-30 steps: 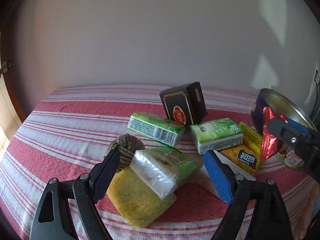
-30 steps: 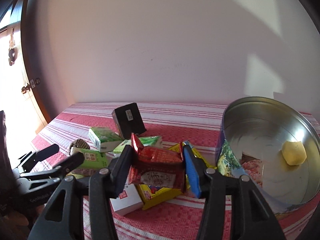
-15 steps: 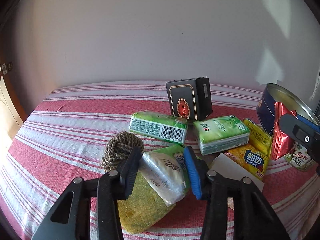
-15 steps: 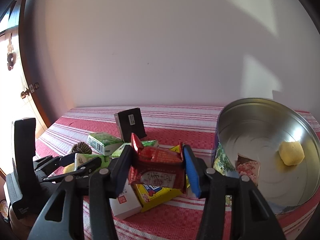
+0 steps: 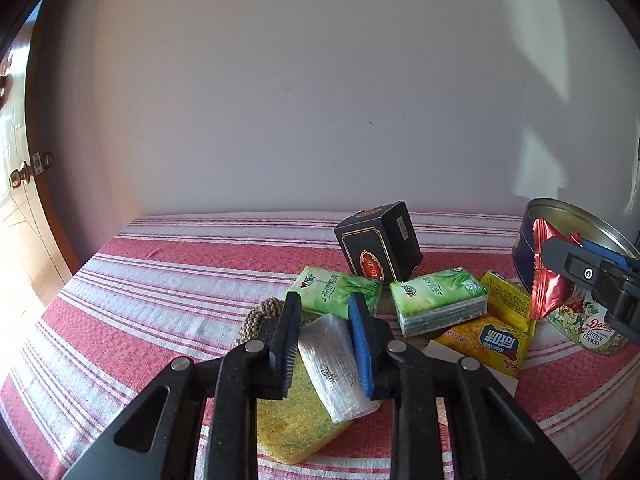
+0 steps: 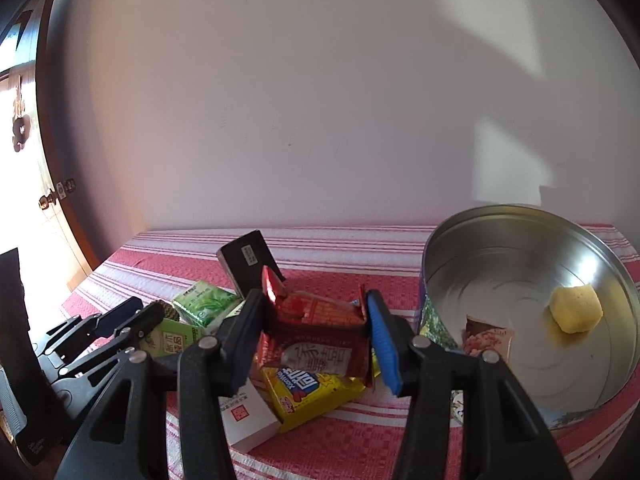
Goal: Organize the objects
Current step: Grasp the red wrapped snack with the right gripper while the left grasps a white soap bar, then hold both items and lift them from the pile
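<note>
My left tongs (image 5: 324,340) are clamped on a white tissue pack (image 5: 336,364), both pads pressing its sides; the pack hangs tilted just above a yellow sponge (image 5: 292,428) on the striped tabletop (image 5: 168,280). A brown rope ball (image 5: 256,318) sits just beside my left pad. Behind it I see two green tissue packs, one flat (image 5: 334,290) and one turned on edge (image 5: 438,300), with a black box (image 5: 378,246) standing tilted behind them. A yellow snack packet (image 5: 488,340) lies to the right.

My right tongs (image 6: 316,332) grip a red foil packet (image 6: 316,344), held clear of the tabletop over the yellow snack packet and a small white box (image 6: 244,412). Just to the right is the round cookie tin (image 6: 520,220), tilted with its open mouth toward me; inside lie a yellow lump (image 6: 576,314) and a small pink packet (image 6: 488,340). The red foil packet is beside the tin's rim, not inside it.
</note>
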